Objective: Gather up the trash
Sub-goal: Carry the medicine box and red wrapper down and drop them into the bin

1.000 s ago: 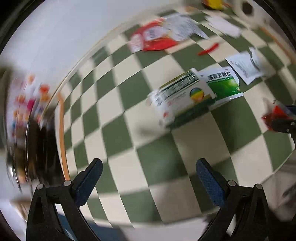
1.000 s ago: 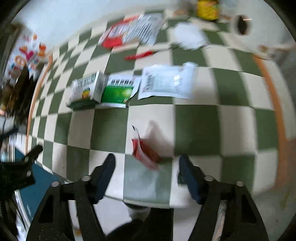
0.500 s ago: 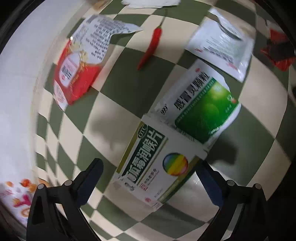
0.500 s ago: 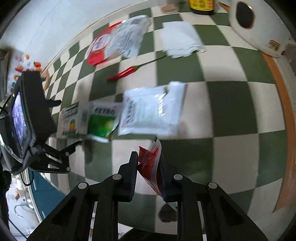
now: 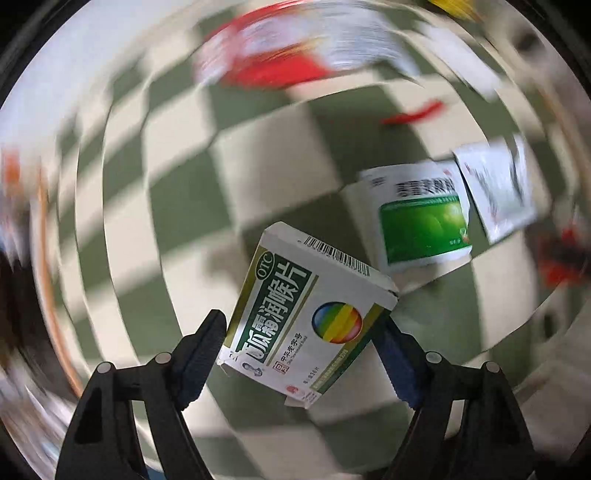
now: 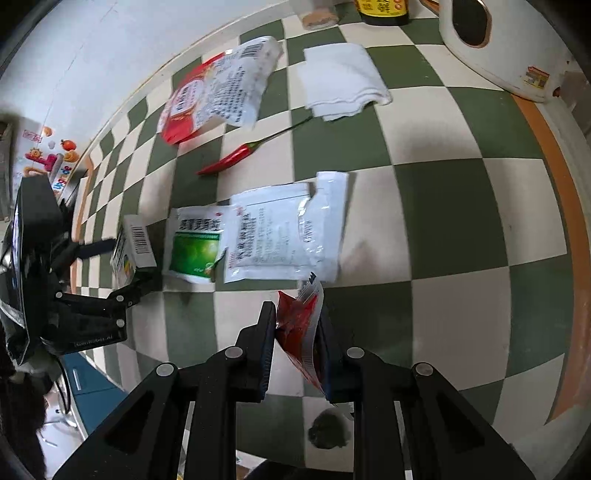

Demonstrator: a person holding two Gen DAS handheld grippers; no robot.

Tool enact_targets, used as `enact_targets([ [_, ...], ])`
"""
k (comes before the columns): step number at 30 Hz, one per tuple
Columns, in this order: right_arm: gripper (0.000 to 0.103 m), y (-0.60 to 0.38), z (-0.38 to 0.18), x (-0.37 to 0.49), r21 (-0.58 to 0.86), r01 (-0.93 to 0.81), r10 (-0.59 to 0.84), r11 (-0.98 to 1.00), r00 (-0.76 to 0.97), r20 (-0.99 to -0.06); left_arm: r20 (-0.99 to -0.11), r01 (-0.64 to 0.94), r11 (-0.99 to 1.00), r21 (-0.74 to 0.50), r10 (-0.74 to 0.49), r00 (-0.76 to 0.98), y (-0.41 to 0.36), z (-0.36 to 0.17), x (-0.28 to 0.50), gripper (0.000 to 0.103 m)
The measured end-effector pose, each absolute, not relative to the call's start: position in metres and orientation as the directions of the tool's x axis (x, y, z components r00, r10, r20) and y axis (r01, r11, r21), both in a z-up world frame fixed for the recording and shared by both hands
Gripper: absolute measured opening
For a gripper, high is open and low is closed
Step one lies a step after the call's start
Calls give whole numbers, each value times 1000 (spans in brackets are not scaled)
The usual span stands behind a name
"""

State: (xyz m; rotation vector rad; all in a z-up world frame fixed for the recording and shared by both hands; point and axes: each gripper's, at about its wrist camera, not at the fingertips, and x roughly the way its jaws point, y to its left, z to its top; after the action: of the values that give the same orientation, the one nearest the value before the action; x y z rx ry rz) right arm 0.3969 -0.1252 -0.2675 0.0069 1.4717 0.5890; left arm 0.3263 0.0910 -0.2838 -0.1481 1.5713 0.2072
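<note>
since half a second ago the left hand-held gripper [image 5: 299,332] has closed on the medicine box [image 5: 306,317] and tilted it up off the checkered surface [image 6: 443,206], so a second trash item is secured. the right hand-held gripper [image 6: 297,325] stays pinched on the red sachet [image 6: 299,325]. no trash container is in view.

Motion blur smears most of the left wrist view: the red and white plastic packet [image 5: 280,55] at the top is unreadable, and the thin red chilli pepper [image 5: 413,113] is only a streak. In the right wrist view, the dark brown bottle with a yellow label [image 6: 382,9] is cut off by the top edge.
</note>
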Motion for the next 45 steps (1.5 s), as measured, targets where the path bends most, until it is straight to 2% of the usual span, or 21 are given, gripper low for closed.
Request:
enact_targets([
  [1,21,-123,-266,394,359,-372,381,856,-16,-925,-1000,-331,943,-25,-28,-5,102,-281,315,78],
  [4,21,-115,-261,386,383,-383,403,840,-30,-915,-990,-516,845,-139,-137,42,122,-277,288,78],
  [9,21,-99,-251,371,393,-424,421,816,-30,-907,-992,-617,777,-125,-75,106,131,-265,248,77],
  [13,21,-93,-239,352,384,-456,429,803,-6,-903,-986,-595,803,-47,58,157,124,-238,217,76],
  [19,21,-98,-212,307,369,-475,443,799,51,-895,-933,-526,851,6,193,302,111,-198,188,75],
  [28,20,-136,-167,196,316,-432,432,844,201,-879,-822,-437,898,48,284,494,63,-155,100,74],
  [32,20,-157,-164,127,294,-388,405,874,244,-881,-812,-415,909,31,265,521,45,-153,47,74],
  [39,20,-180,-208,26,264,-329,339,907,194,-921,-878,-368,930,1,177,445,19,-206,-17,74],
  [45,20,-189,-294,-21,228,-311,263,922,76,-962,-970,-404,909,-106,-5,244,13,-327,-38,74],
])
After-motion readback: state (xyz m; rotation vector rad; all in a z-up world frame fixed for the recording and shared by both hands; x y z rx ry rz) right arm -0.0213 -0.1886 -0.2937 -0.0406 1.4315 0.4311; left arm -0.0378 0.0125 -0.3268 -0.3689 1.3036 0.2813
